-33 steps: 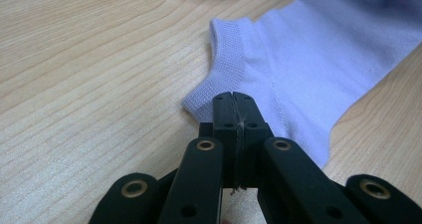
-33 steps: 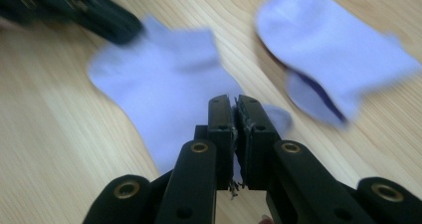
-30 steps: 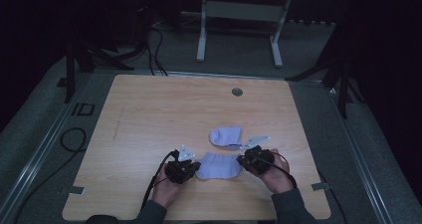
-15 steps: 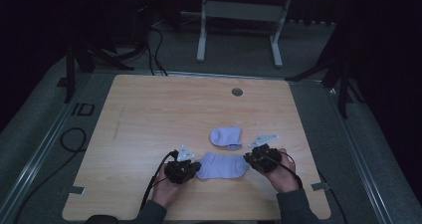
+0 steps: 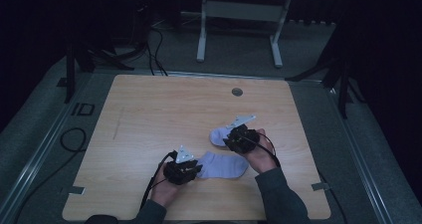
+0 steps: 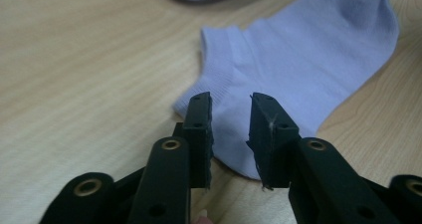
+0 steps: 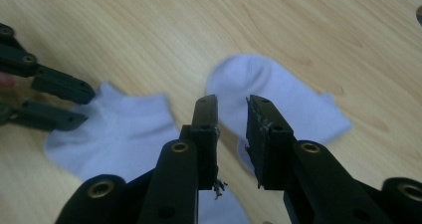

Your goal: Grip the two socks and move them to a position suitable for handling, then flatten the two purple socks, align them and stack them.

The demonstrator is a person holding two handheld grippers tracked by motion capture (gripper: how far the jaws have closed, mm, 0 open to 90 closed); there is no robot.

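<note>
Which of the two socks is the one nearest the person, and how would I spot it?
On the wooden table, look at the near edge between the two grippers. The near sock lies flat there, pale lilac, cuff toward the left gripper. The other sock lies farther back.

Two pale lilac ankle socks lie on one wooden table. The near sock lies flat toward the person's edge; the far sock lies just beyond it.

Two black handheld grippers are above the table, one in each of the person's two hands: the left gripper at the near sock's cuff end and the right gripper over the far sock. Each gripper has two black jaws, four jaws in all, and each pair stands slightly parted with nothing clamped.

One small round dark grommet sits in the tabletop near its far edge.

One cable trails from each gripper, two in all.
</note>
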